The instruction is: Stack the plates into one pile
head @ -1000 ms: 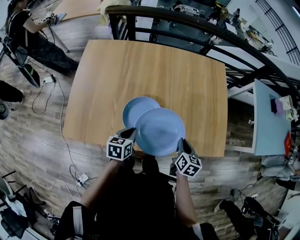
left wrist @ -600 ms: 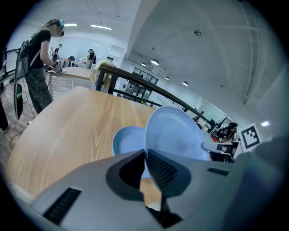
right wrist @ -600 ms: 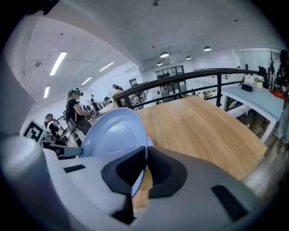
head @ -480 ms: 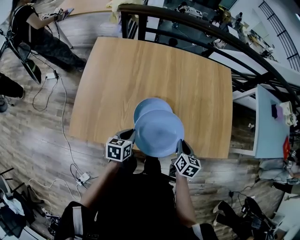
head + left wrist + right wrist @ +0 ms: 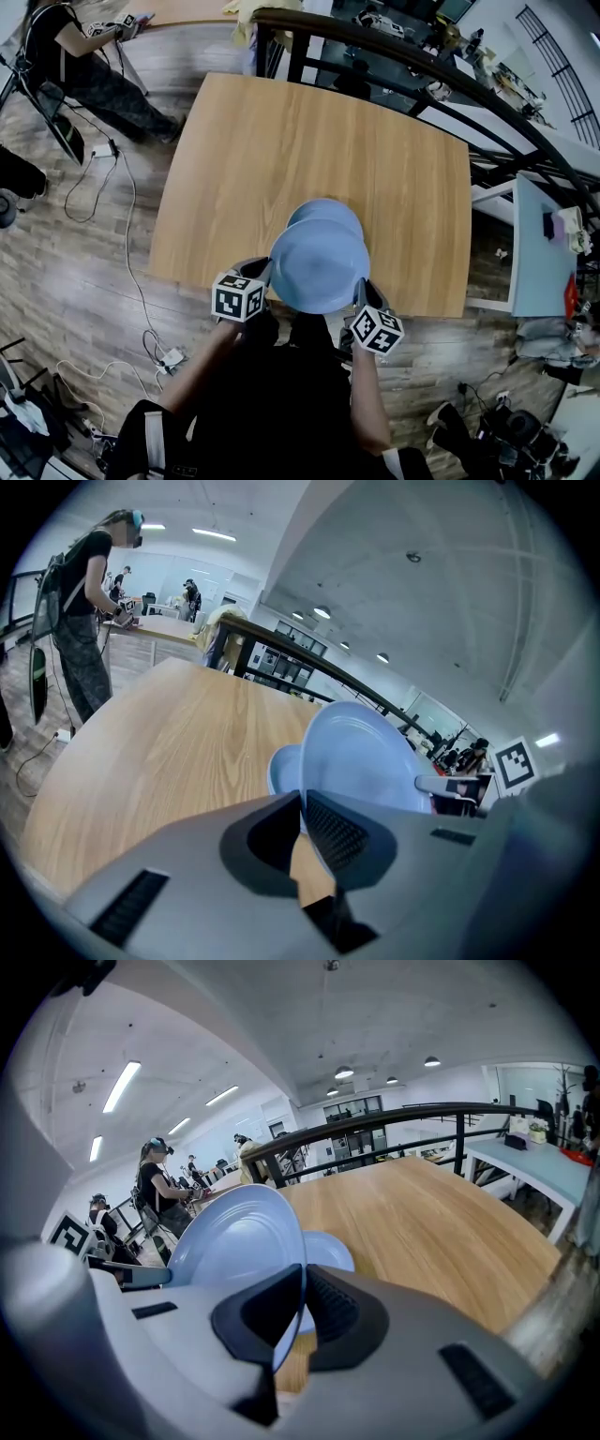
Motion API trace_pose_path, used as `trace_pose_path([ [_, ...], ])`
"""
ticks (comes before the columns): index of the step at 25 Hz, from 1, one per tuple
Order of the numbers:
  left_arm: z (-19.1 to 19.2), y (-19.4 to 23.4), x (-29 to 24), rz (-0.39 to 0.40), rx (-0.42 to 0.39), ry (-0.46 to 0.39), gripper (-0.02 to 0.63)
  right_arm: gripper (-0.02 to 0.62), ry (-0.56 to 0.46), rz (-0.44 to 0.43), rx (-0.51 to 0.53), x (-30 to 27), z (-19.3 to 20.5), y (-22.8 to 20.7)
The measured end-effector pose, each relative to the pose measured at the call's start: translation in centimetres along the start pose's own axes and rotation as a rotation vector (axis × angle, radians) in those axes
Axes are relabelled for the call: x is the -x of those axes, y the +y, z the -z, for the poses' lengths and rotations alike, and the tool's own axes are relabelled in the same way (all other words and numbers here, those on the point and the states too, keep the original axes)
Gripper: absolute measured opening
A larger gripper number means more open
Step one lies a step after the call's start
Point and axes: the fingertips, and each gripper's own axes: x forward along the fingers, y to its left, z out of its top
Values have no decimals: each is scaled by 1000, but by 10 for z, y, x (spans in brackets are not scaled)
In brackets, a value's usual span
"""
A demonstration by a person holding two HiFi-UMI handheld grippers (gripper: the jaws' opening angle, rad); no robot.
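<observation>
I hold a large light-blue plate (image 5: 319,262) in the air between both grippers. My left gripper (image 5: 263,273) is shut on its left rim and my right gripper (image 5: 362,287) is shut on its right rim. In the left gripper view the plate (image 5: 361,757) stands on edge between the jaws; in the right gripper view the same plate (image 5: 239,1241) does too. A smaller light-blue plate (image 5: 324,212) lies flat on the wooden table (image 5: 281,141), mostly hidden under the held plate. Its rim (image 5: 279,769) shows beyond the jaws, as does its far part (image 5: 328,1251).
The table's front edge (image 5: 187,277) runs just ahead of my grippers. A black railing (image 5: 412,56) curves behind the table. A pale blue side table (image 5: 539,253) stands at the right. Cables (image 5: 122,244) lie on the wooden floor at the left, and a person (image 5: 75,66) sits far left.
The held plate and both grippers have moved to the right over the table. The held plate now covers most of the smaller plate, which earlier showed at its upper left.
</observation>
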Motion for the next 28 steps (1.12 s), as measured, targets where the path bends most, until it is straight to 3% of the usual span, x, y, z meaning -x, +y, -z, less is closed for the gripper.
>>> trace_pose_path([
  [9,-20,18,-4,-18,4,-3,38,40,1,-20,9,-20,-16,15],
  [28,-30,12,-70,-47,45,71,38,40,104,-23,-13,-76,-30,-33],
])
